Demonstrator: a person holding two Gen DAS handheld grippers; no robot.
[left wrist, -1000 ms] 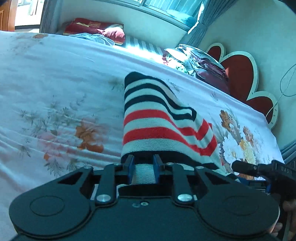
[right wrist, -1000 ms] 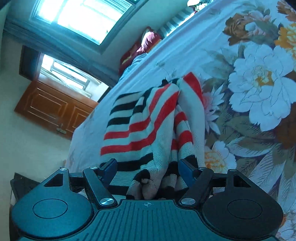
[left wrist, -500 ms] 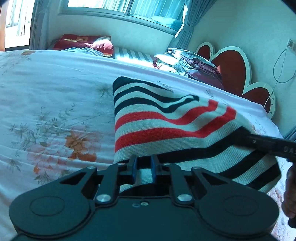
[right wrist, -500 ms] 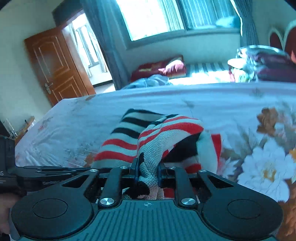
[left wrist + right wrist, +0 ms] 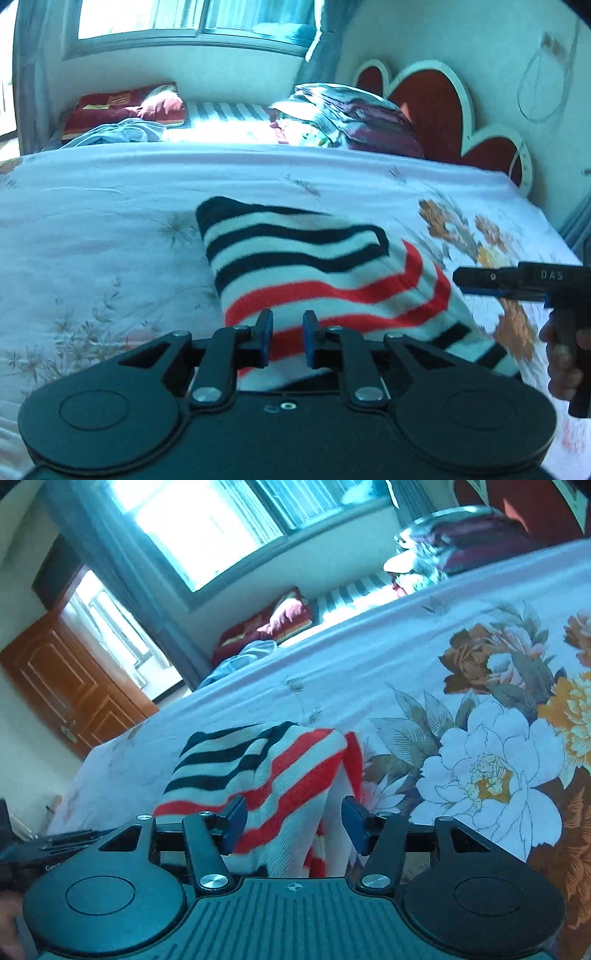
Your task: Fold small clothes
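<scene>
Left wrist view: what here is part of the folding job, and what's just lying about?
Part of the job:
- striped knit garment, lying on the floral bedsheet
- left gripper, fingers apart
- right gripper, fingers wide apart

Just lying about:
- red pillow
- blue cloth beside it
- heap of dark bedding by the heart-shaped headboard
</scene>
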